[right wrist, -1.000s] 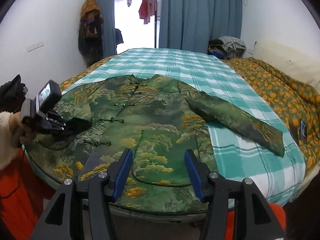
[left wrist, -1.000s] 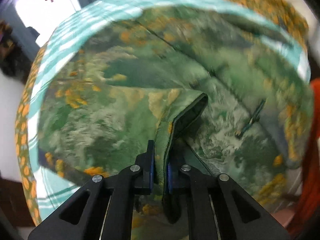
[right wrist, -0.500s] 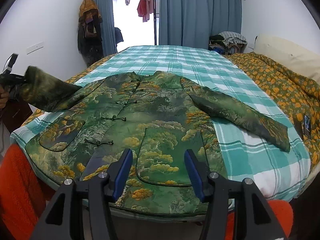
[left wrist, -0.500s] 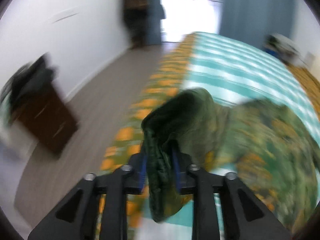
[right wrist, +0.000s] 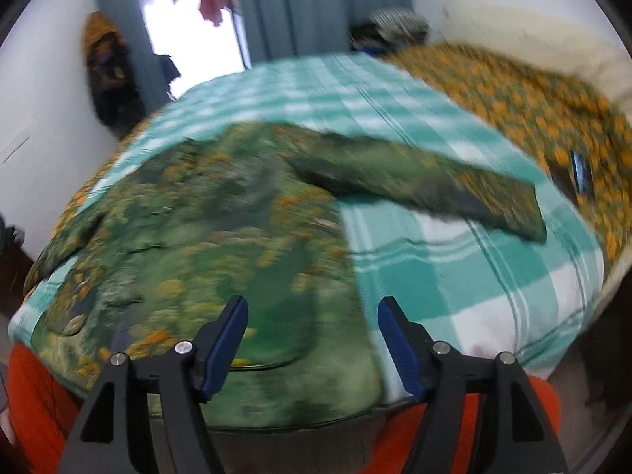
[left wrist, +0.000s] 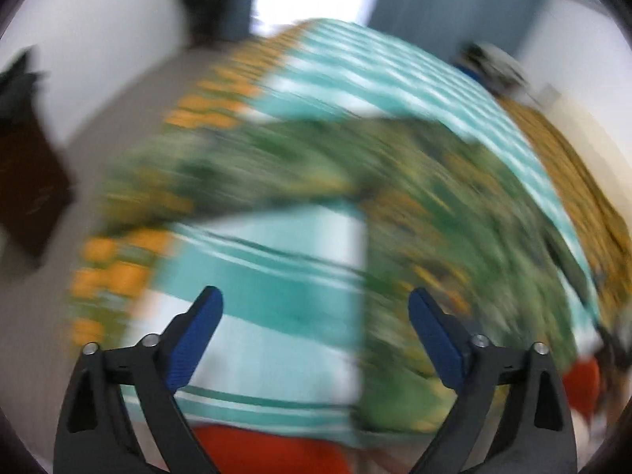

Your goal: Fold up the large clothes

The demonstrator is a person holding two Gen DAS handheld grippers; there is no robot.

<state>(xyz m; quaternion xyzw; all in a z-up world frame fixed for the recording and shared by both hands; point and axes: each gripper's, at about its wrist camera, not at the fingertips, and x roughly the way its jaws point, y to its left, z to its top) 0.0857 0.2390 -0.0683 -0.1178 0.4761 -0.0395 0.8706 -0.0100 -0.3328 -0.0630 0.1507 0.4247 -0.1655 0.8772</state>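
Two grippers hang over a bed covered in a teal and white check sheet, and both views are smeared by motion blur. A green jacket with orange and yellow patches lies spread flat on the sheet, its hem at the near edge of the bed. One sleeve reaches out to the right across the checks, its cuff close to an orange-patterned quilt along the far side. In the left view the jacket fills the right half of the picture and its other sleeve stretches leftward toward the bed's edge.

On the left gripper the jaws stand wide and are opening, with bare sheet showing between the blue pads and no cloth in them. On the right gripper the jaws are partly apart and also opening; the jacket's lower front lies beneath the gap, but the pads do not press on it.

Blue curtains and a bright doorway stand behind the bed. Red cloth shows at the bottom of both views.
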